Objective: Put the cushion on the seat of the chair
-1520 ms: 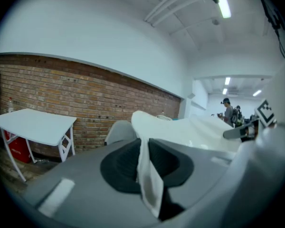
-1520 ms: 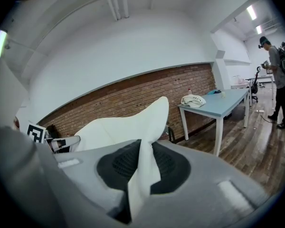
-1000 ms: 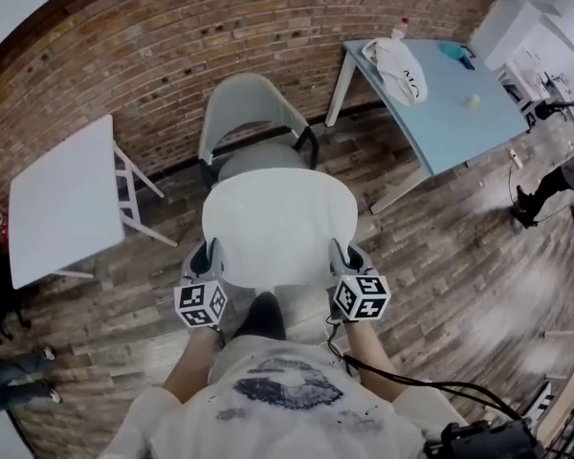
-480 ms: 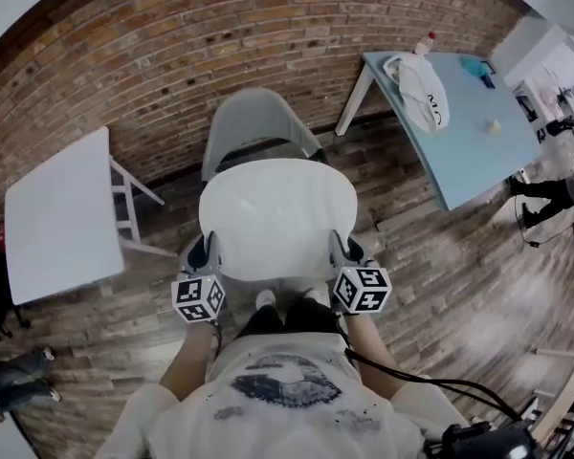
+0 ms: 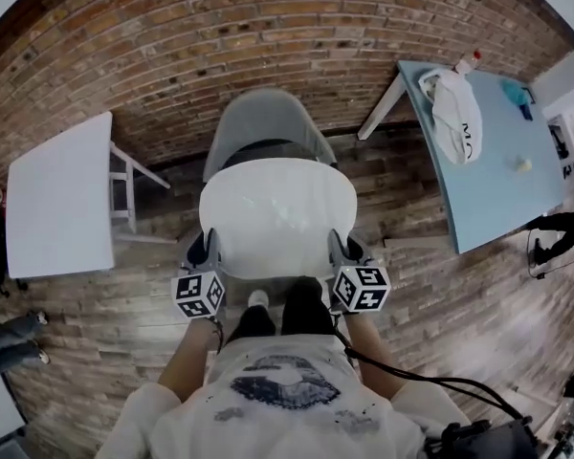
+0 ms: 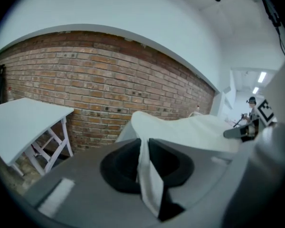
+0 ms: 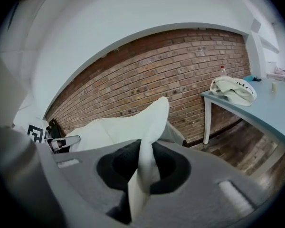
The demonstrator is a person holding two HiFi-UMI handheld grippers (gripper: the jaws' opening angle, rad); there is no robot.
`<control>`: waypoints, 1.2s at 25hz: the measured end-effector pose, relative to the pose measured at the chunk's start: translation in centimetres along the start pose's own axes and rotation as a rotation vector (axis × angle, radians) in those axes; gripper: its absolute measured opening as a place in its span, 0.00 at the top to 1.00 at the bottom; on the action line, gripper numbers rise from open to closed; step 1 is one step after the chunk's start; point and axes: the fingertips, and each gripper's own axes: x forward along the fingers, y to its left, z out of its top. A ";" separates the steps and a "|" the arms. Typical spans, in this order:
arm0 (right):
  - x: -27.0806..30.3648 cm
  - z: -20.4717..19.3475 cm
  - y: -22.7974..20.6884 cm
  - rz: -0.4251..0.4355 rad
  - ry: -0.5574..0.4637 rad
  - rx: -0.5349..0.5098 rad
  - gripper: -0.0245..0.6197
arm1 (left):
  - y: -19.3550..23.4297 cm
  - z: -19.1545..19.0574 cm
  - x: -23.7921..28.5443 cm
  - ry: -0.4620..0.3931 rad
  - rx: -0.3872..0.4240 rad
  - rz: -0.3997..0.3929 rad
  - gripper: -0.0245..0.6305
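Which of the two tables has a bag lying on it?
The light-blue table on the person's right, near the brick wall. A white bag lies on it, while the white table on the left shows a bare top.

1. I can't see the chair (image 5: 264,120) seat in the head view: the cushion (image 5: 277,216) covers it, only the backrest shows.
2. Cushion edges hide the jaw tips of the left gripper (image 5: 206,253) and right gripper (image 5: 343,252) there.
3. The blue tabletop (image 5: 497,151) is cut by the right edge; the pale yellow thing (image 5: 523,164) on it is too small for me to name.
4. A bystander's legs (image 5: 14,338) are cropped at the left edge.
5. In the left gripper view, the white table (image 6: 23,120) runs out of frame on the left.
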 end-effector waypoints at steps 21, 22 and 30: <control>16.5 -4.5 -8.3 0.107 0.171 -0.030 0.90 | 3.3 -8.5 12.1 0.095 -0.081 0.166 0.90; 17.2 -5.3 -8.6 0.104 0.179 -0.022 0.90 | 3.6 -9.4 12.6 0.102 -0.083 0.171 0.90; 22.6 -10.7 -11.0 0.097 0.213 -0.008 0.90 | 6.2 -15.8 17.1 0.133 -0.093 0.192 0.90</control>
